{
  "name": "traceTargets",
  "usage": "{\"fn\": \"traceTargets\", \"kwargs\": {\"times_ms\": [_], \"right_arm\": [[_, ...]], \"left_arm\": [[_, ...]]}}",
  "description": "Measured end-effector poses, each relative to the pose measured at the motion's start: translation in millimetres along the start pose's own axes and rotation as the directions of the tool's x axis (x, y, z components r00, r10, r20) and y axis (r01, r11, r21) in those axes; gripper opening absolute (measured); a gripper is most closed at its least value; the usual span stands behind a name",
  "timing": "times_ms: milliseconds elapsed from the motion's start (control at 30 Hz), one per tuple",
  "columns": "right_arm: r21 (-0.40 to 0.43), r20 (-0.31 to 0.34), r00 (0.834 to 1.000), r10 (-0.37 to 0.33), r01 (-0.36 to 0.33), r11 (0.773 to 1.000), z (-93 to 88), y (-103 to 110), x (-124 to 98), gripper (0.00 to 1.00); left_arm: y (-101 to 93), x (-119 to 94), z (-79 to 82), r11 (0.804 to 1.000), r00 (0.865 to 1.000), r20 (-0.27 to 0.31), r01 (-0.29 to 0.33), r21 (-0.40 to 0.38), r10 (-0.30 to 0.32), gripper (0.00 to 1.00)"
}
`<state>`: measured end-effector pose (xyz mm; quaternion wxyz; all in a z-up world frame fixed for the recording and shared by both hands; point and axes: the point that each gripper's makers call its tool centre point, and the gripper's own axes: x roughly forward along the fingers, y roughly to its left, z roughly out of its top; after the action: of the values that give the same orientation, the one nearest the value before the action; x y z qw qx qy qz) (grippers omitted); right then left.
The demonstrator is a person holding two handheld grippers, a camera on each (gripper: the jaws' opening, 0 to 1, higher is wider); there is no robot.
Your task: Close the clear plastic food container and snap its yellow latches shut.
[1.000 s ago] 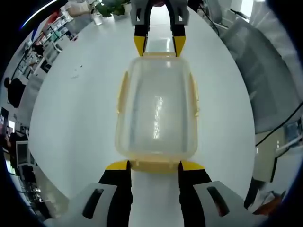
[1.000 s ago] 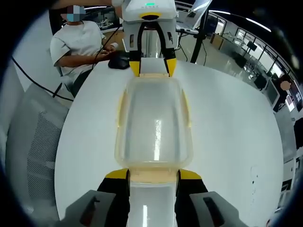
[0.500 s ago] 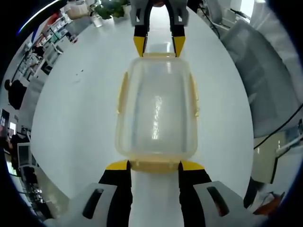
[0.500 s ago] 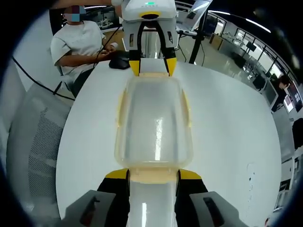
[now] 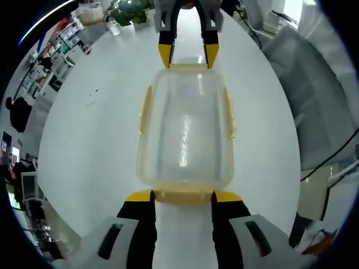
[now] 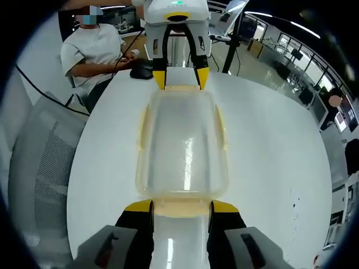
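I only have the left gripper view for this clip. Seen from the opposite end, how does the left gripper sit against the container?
Observer: In the right gripper view, the left gripper has its jaws apart. Its yellow tips sit on either side of the end latch of the clear container.
Operator: What is behind that gripper, out of my sight?
Observer: A seated person in a white shirt is at the far edge of the table.
Operator: Is anything lying on the table over there?
Observer: A dark object lies near that person. I cannot tell what it is.
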<state>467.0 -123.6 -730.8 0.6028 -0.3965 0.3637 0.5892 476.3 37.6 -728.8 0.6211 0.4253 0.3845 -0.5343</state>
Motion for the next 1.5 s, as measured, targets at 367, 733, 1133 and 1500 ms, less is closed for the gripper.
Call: {"fn": "traceTargets", "kwargs": {"times_ms": [367, 733, 1133, 1500], "right_arm": [[-0.001, -0.011, 1.000, 0.005, -0.005, 1.000, -13.7, 2, -4, 0.34], [-0.007, -0.014, 1.000, 0.004, -0.004, 1.000, -23.2, 0, -7, 0.34], [0.000, -0.018, 1.000, 0.009, -0.009, 1.000, -34.8, 1, -12, 0.34], [0.003, -0.023, 1.000, 0.006, -0.006, 1.000, -46.6, 1, -19, 0.34]], "left_arm": [[-2.6, 8, 12.3, 1.000, 1.000, 0.009, 0.007, -0.005, -0.007, 0.36], [-3.6, 13, 21.2, 1.000, 1.000, 0.013, 0.010, -0.014, -0.010, 0.36], [-4.3, 18, 32.0, 1.000, 1.000, 0.022, 0.013, -0.011, -0.012, 0.36], [-3.8, 22, 45.5, 1.000, 1.000, 0.028, 0.013, -0.003, -0.013, 0.36]]}}
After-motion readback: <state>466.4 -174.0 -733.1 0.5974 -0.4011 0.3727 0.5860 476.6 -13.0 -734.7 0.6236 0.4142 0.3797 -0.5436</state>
